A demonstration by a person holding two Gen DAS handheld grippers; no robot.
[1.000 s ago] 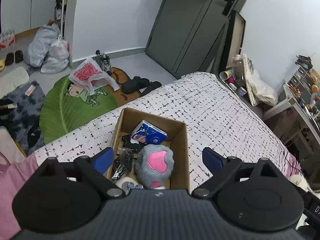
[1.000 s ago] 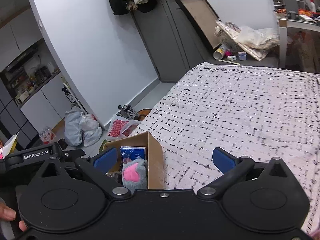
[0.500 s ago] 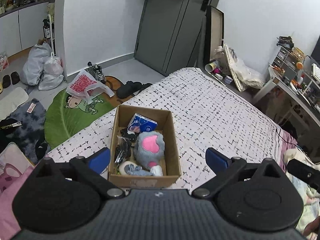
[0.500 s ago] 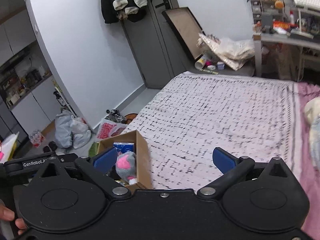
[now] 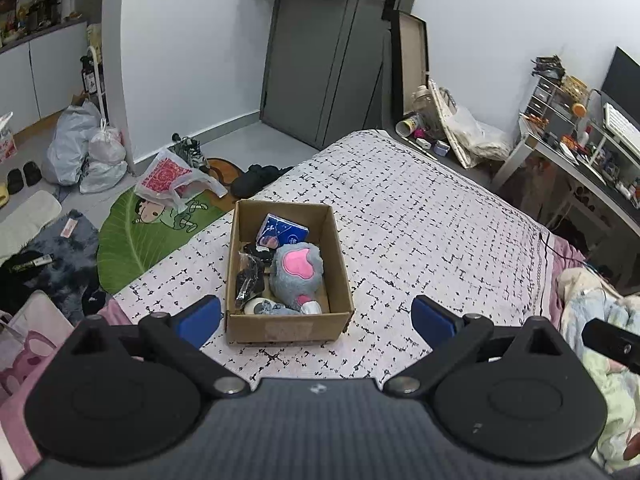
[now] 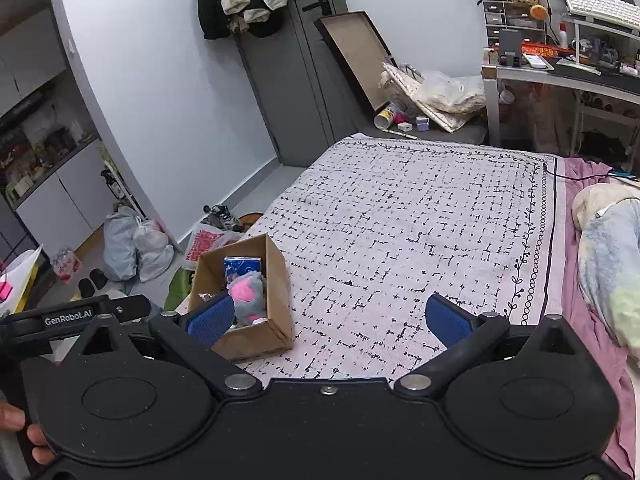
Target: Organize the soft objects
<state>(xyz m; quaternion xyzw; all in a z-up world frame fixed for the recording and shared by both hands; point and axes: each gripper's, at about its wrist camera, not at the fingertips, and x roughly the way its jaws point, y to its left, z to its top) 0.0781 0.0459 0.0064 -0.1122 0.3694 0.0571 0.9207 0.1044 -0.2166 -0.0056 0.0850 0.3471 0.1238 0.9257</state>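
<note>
A cardboard box [image 5: 338, 264] stands on the white patterned bedspread [image 5: 420, 216] near the bed's left edge. It holds a grey plush paw with a pink pad [image 5: 296, 274], a blue tissue pack [image 5: 282, 232], a black item in clear wrap [image 5: 246, 280] and small pieces. The box [image 6: 276, 304] and the plush [image 6: 248, 292] also show in the right wrist view. My left gripper [image 5: 316, 316] is open and empty, held back above the box's near side. My right gripper [image 6: 330, 316] is open and empty, to the right of the box.
A rumpled pale blanket [image 6: 608, 248] lies at the bed's right side on a pink sheet [image 6: 580, 312]. A cluttered desk [image 6: 560, 64] stands at the right. The floor at the left holds plastic bags [image 5: 84, 152], a green leaf rug [image 5: 136, 236] and shoes [image 5: 256, 178].
Both grippers have pulled back and up from the box, so it looks smaller and farther. Both stay open and empty.
</note>
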